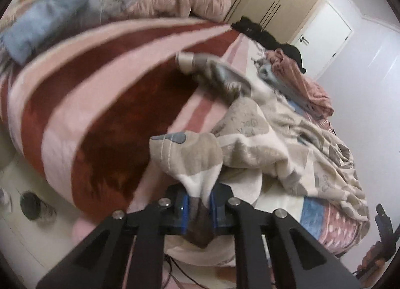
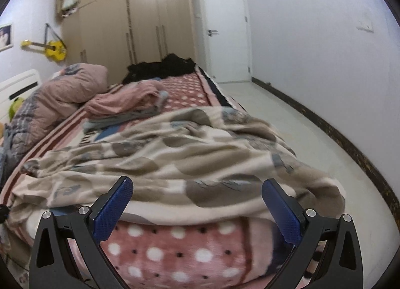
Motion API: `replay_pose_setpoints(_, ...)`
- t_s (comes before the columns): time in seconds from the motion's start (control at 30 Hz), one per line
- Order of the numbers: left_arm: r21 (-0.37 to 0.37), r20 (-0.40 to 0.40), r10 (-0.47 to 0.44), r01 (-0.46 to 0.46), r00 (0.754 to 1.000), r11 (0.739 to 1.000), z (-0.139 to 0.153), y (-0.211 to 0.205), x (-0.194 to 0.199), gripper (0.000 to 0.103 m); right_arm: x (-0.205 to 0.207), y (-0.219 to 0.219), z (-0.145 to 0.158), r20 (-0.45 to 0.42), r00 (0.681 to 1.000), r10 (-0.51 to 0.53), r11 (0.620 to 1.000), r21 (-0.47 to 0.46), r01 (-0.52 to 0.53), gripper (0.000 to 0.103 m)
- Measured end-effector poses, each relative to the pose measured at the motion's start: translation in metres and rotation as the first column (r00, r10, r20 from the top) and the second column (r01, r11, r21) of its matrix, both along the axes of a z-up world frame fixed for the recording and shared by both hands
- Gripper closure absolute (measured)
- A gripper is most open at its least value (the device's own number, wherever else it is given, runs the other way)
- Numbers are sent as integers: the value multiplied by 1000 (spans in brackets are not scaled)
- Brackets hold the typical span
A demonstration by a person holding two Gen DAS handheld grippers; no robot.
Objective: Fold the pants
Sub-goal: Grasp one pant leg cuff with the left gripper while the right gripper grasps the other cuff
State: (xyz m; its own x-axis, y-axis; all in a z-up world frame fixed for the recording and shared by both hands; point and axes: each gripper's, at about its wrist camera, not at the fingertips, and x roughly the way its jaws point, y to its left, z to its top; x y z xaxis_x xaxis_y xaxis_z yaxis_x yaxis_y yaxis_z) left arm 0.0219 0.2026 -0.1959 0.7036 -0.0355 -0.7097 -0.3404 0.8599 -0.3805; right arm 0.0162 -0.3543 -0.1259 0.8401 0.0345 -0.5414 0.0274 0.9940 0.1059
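The room was a bedroom with a wardrobe (image 2: 140,21) and a white door (image 2: 225,31) at the far end, and a bed (image 2: 175,246) under a pink dotted and striped blanket ran away from us toward 12 o'clock. Other garments lay further up the bed: a pink heap (image 2: 125,96) and a black one (image 2: 162,66).

The pants (image 2: 175,161), cream with grey-brown patches, lay crumpled on the near end of the bed. In the right wrist view we read their long axis as running roughly from 9 o'clock to 3 o'clock, across the bed, with the 3 o'clock end hanging at the bed's floor-side edge. Which end was the waist we could not tell.

The left gripper (image 1: 200,207) had its jaws clamped on a bunched corner of the pants; from there the cloth spread toward 2 o'clock.

The right gripper (image 2: 197,210) held its jaws wide apart with nothing between them. The near hem of the pants lay just beyond its fingertips, at 12 o'clock. We judged the right gripper the one to advance, onto the hem ahead, so that both ends could be drawn taut along the long axis.
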Motion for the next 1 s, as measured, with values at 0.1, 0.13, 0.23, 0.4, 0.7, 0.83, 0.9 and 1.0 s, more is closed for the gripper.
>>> replay_pose_setpoints(0.1, 77, 30, 62, -64, 998, 995, 19, 16, 3, 95, 0, -22, -11, -47, 998, -37, 998, 56, 40, 0)
replay_pose_setpoints(0.13, 93, 37, 83, -86, 996, 992, 26, 25, 5, 95, -2, -28, -14, -59, 997, -44, 996, 74, 48, 0)
replay_pose_setpoints(0.23, 153, 66, 99, -108, 993, 982, 44, 45, 10, 95, -4, -49, -23, -96, 994, -49, 986, 152, 64, 0)
replay_pose_setpoints(0.4, 244, 87, 102, -121, 991, 962, 65, 62, 26, 95, -1, -84, -45, -170, 985, -37, 948, 305, 88, 12)
replay_pose_setpoints(0.7, 273, 119, 128, -157, 985, 949, 75, 67, 33, 95, -12, -117, -62, -222, 973, -68, 887, 433, 161, 14)
replay_pose_setpoints(0.83, 271, 123, 141, -170, 982, 948, 75, 67, 33, 95, -17, -130, -71, -238, 967, -94, 866, 459, 197, 16)
replay_pose_setpoints(0.9, 271, 129, 154, -184, 980, 945, 77, 68, 30, 95, -18, -131, -71, -241, 965, -104, 863, 460, 208, 16)
replay_pose_setpoints(1.0, 261, 138, 170, -201, 976, 944, 77, 69, 24, 95, -19, -130, -69, -243, 959, -144, 872, 428, 239, 18)
